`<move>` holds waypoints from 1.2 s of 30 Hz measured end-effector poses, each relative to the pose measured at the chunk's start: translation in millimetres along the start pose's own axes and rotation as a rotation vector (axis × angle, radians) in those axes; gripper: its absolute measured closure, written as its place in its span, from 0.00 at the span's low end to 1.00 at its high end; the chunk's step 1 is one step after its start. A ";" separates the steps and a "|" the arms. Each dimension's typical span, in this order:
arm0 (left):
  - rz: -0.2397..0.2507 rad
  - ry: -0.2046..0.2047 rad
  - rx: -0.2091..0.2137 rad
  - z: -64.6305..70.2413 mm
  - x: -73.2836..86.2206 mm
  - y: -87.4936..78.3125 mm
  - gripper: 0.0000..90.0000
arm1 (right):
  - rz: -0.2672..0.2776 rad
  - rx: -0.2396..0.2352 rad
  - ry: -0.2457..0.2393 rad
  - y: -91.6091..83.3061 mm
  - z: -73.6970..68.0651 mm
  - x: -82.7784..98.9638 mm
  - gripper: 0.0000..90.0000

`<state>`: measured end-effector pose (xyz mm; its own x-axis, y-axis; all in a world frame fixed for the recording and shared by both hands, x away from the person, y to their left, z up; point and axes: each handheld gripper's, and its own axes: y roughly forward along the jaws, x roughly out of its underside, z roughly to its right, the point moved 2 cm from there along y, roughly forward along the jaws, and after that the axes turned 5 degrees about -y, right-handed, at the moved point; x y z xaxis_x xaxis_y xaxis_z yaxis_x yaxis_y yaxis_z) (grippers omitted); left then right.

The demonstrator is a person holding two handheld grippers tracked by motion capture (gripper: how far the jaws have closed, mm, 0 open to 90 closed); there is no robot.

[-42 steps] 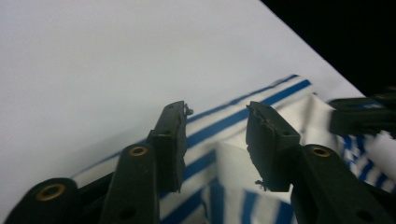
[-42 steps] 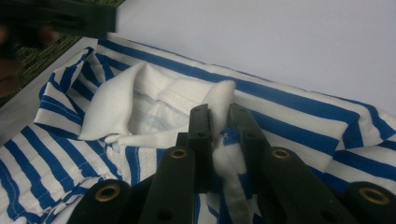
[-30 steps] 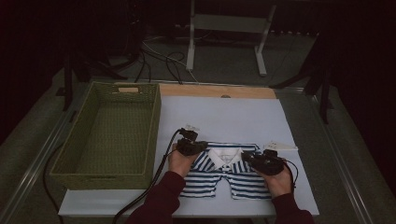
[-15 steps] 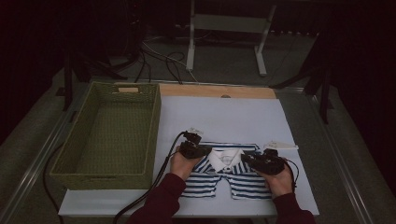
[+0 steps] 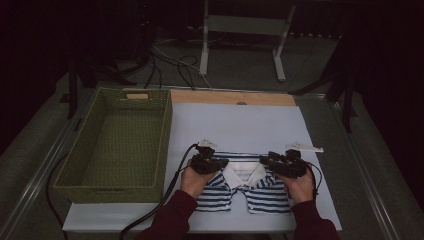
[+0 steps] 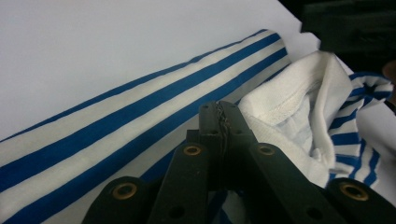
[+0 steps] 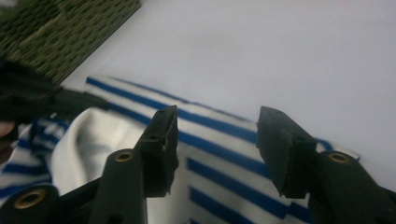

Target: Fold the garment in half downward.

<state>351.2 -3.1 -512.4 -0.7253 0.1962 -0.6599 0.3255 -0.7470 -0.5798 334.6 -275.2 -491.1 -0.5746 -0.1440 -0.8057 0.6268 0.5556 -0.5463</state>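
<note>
Jaws of left gripper (image 6: 219, 109) clenched, right gripper (image 7: 217, 123) just opening — over striped shirt (image 5: 245, 187).

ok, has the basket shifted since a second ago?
No. The basket sits where it did: its right rim runs along the left edge of the white sheet, and its far corner meets the end of the wooden strip.
</note>
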 end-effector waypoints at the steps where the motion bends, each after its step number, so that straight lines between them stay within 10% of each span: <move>1: 0.004 0.001 0.003 1.0 0.0 -0.7 0.99 | -0.006 0.002 0.007 0.3 0.2 -1.0 0.70; 5: 0.008 0.007 0.010 3.8 1.0 -3.2 0.99 | -0.067 0.008 -0.015 3.8 -3.1 2.1 1.00; 18: 0.040 -0.043 0.001 -5.1 -0.5 -10.8 0.99 | -0.113 -0.071 -0.045 1.0 -11.7 19.0 1.00; 36: -0.047 0.013 0.023 4.3 34.9 -12.7 0.99 | -0.150 -0.104 -0.094 -13.8 -25.8 38.8 1.00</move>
<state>319.2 10.5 -526.1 -0.7314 0.2396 -0.6385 0.2773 -0.7510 -0.5993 290.0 -267.3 -508.9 -0.6025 -0.3045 -0.7377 0.4777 0.6029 -0.6390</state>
